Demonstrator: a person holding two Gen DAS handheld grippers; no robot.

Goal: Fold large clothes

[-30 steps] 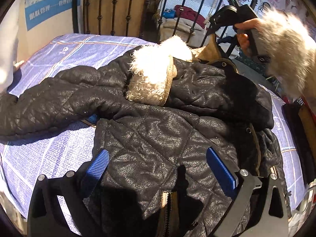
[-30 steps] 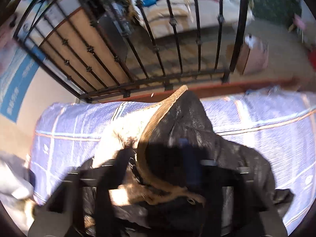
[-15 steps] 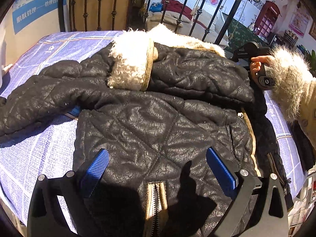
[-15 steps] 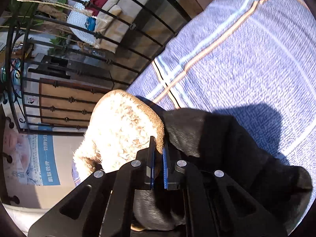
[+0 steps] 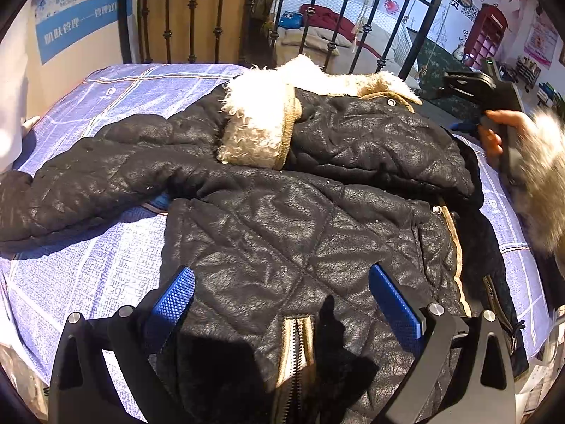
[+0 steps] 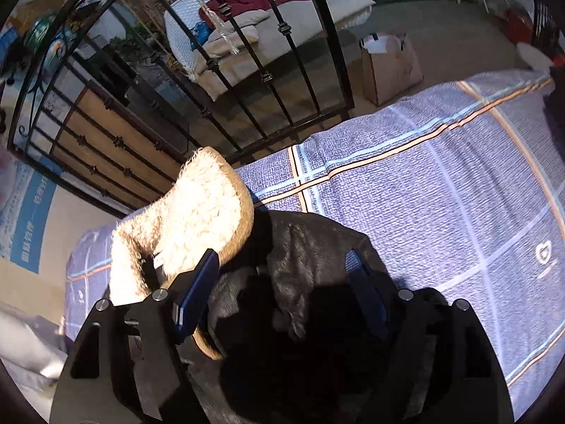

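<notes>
Black jacket (image 5: 282, 212) on checked bedsheet (image 6: 441, 194), iron railing (image 6: 282, 70) behind; both jaws spread wide, gripping nothing

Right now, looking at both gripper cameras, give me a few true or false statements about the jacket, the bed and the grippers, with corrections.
1. The black quilted jacket lies on a blue checked bedsheet. True.
2. The right gripper is clamped shut on the fleece collar. False: its jaws have just been opening and stand apart over the jacket.
3. The left gripper is open. True.
4. One sleeve stretches out flat across the sheet. True.
5. The jacket's fleece collar is bright red. False: it is cream with a tan edge.
</notes>
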